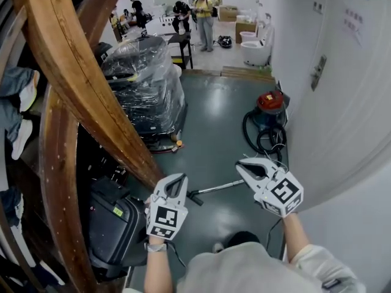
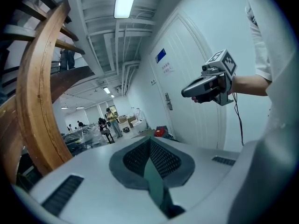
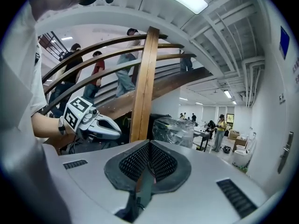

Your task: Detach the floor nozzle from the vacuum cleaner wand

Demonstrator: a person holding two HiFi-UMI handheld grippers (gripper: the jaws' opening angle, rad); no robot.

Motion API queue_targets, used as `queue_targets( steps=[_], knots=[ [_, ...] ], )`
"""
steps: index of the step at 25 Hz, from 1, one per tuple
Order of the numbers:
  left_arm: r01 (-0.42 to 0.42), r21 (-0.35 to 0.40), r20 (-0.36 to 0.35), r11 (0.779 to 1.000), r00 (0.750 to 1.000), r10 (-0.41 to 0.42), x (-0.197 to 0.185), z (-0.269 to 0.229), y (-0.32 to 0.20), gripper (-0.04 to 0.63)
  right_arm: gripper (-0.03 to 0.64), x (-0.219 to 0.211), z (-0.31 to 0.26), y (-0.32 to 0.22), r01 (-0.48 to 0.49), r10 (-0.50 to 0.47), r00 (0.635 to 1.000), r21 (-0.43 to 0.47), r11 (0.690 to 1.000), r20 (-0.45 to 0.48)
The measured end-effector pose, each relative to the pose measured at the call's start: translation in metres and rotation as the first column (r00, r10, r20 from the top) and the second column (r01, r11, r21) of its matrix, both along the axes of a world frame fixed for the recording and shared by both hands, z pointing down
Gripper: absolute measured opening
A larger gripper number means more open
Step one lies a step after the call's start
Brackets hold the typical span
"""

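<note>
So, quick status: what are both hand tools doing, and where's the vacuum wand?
Left gripper and right gripper: jaws shut, empty, off the floor. Vacuum wand lying on the floor between them, untouched. Nothing in the way.

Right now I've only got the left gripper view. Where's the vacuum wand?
Observer: On the floor. The head view shows the wand between the left hand-held gripper and the right hand-held gripper, with neither touching it.
Operator: Hose?
Observer: The black hose lies coiled on the floor in front of the red vacuum cleaner.
Operator: Right jaws?
Observer: In the right gripper view they are together, with nothing between them.
</note>
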State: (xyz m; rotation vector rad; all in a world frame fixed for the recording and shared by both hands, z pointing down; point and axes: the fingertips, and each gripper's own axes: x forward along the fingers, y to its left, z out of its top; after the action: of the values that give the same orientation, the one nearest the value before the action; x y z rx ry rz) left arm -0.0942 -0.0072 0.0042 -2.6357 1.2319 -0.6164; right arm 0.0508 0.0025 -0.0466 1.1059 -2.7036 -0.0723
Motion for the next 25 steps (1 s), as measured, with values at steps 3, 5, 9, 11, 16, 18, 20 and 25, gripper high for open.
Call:
queue_targets(
  steps=[3, 5, 9, 11, 16, 18, 20, 25],
  knots=[
    [0.003, 0.006, 0.033, 1.000, 0.999, -0.004, 0.001, 0.005, -0.008, -0.002, 0.029, 0.000, 0.003, -0.010, 0.006, -0.006, 1.000, 0.018, 1.000, -0.005],
    [0.013, 0.014, 0.048, 1.000, 0.999, -0.013, -0.001, 0.008, -0.015, -0.002, 0.029, -0.002, 0.011, -0.017, 0.014, -0.014, 1.000, 0.007, 1.000, -0.005],
    [0.052, 0.031, 0.044, 0.998, 0.998, -0.053, -0.006, 0.012, -0.032, -0.002, 0.029, -0.003, 0.018, -0.038, 0.009, -0.009, 1.000, -0.012, 1.000, -0.015],
    [0.066, 0.014, 0.034, 0.998, 0.997, -0.067, -0.007, 0.017, -0.041, -0.002, 0.029, -0.001, 0.027, -0.051, 0.026, -0.026, 0.999, -0.004, 1.000, -0.021],
    [0.078, -0.054, 0.041, 0.996, 0.996, -0.076, -0.005, 0.035, -0.062, -0.002, 0.031, 0.006, 0.041, -0.086, 0.011, -0.011, 0.998, 0.011, 1.000, -0.056],
    [0.086, -0.068, 0.056, 0.994, 0.995, -0.082, -0.006, 0.045, -0.074, -0.002, 0.031, 0.009, 0.051, -0.100, 0.002, -0.002, 0.998, 0.003, 1.000, -0.069],
    [0.091, -0.077, 0.063, 0.993, 0.994, -0.086, -0.006, 0.054, -0.088, -0.002, 0.031, 0.012, 0.064, -0.115, -0.001, 0.001, 0.997, -0.006, 1.000, -0.079],
    [0.105, -0.077, 0.095, 0.991, 0.991, -0.098, -0.004, 0.084, -0.129, -0.002, 0.031, 0.022, 0.097, -0.156, 0.003, -0.004, 0.995, -0.011, 1.000, -0.097]
  ],
)
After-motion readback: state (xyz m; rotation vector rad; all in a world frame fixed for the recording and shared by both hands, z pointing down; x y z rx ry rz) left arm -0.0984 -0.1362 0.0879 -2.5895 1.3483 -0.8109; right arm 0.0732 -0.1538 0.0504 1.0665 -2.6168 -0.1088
